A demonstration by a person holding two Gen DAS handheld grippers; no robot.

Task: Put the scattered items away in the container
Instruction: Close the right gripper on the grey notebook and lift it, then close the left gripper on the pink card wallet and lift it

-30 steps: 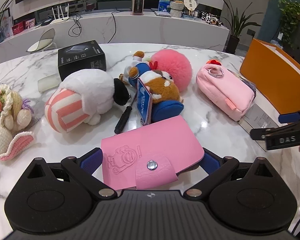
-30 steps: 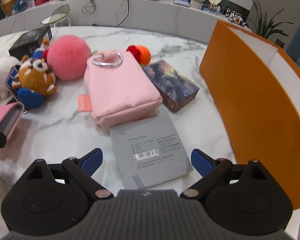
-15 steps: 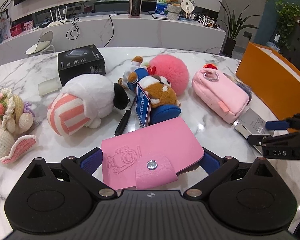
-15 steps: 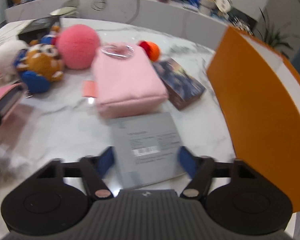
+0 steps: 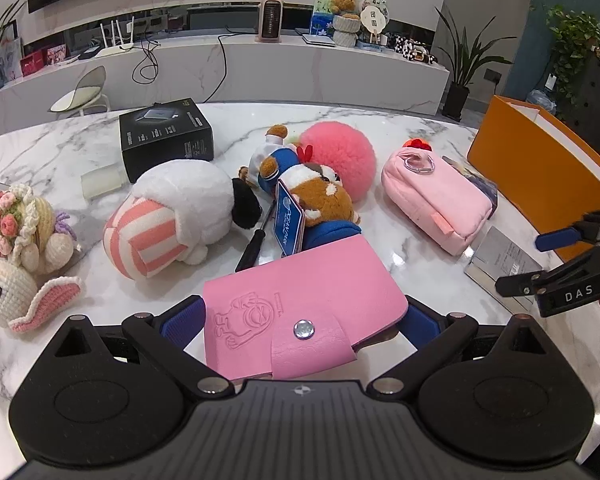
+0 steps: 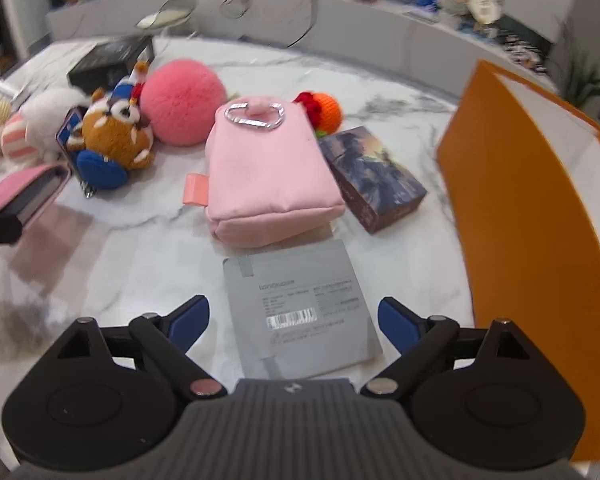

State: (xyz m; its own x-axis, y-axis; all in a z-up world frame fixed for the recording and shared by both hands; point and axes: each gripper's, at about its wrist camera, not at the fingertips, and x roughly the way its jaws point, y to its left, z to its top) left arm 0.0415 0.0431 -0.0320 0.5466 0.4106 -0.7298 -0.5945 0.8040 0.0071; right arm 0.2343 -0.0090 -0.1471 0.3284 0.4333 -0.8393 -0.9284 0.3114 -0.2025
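Note:
My left gripper (image 5: 300, 316) is shut on a pink snap-button wallet (image 5: 296, 304) and holds it above the marble table; the wallet also shows at the left edge of the right wrist view (image 6: 24, 196). My right gripper (image 6: 294, 320) is open, its fingers on either side of a flat grey labelled packet (image 6: 300, 312) on the table. The orange container (image 6: 540, 208) stands at the right. A pink pouch (image 6: 268, 172) with a heart carabiner lies just beyond the packet.
On the table lie a picture box (image 6: 376, 184), an orange crochet toy (image 6: 324, 108), a pink pompom (image 5: 340, 152), a raccoon plush (image 5: 316, 192), a striped white plush (image 5: 172, 216), a screwdriver (image 5: 252, 248), a black box (image 5: 164, 136) and crochet dolls (image 5: 20, 248).
My right gripper closed partly half a second ago and has opened wide again over the grey packet, rising a little. My left gripper has lifted slightly with the wallet.

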